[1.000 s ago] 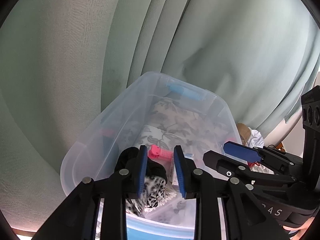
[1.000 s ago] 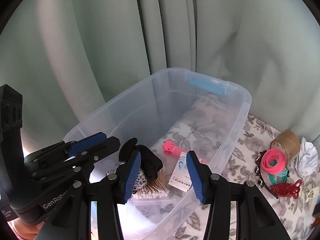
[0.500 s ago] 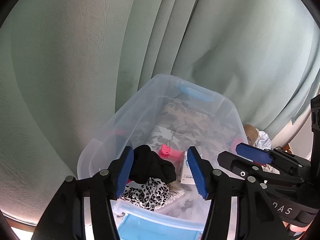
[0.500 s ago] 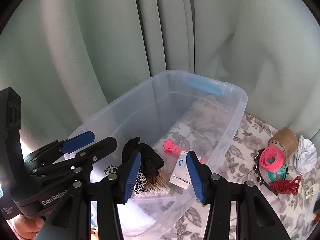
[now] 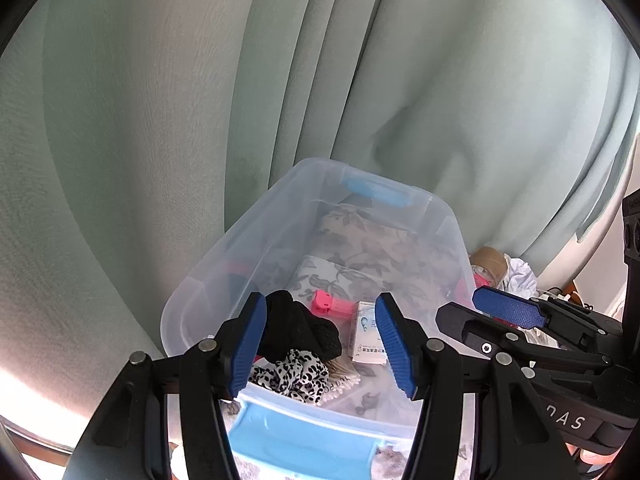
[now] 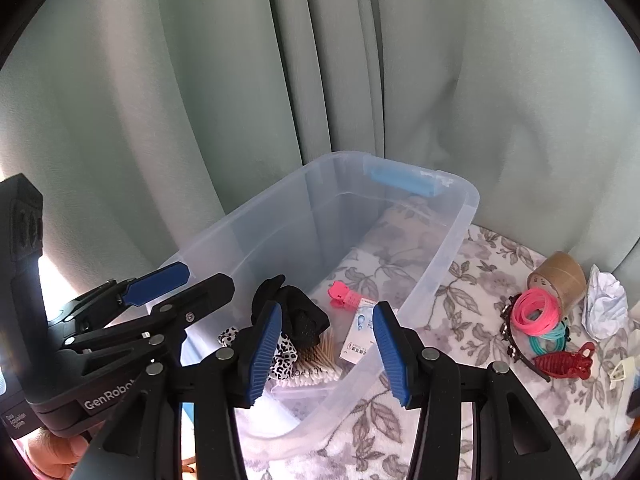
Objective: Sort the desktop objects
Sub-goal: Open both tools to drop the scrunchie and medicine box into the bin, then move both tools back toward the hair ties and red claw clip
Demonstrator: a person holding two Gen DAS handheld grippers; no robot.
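A clear plastic bin (image 5: 208, 280) (image 6: 460, 240) stands on the flowered cloth against the curtain. Inside lie a black fabric hair tie (image 5: 296, 328) (image 6: 300, 312), a leopard-print scrunchie (image 5: 296, 372), a pink clip (image 6: 344, 296), a small white box (image 5: 366, 332) and cotton swabs (image 6: 312, 376). My left gripper (image 5: 320, 308) hovers open above the bin's near end, and nothing touches its blue pads. My right gripper (image 6: 327, 314) hangs open over the bin's near right corner, also empty. Each gripper shows at the edge of the other's view.
On the cloth to the right of the bin lie a brown tape roll (image 6: 560, 276), crumpled white paper (image 6: 604, 304), pink hair bands (image 6: 536, 314), teal bands (image 6: 552, 340), a dark headband (image 6: 510, 340) and a red claw clip (image 6: 564, 364). A green curtain (image 6: 200, 100) hangs close behind.
The left jaws have spread wide and the black hair tie now lies loose in the bin. Both grippers have drawn back from the bin, the right one shifting rightward.
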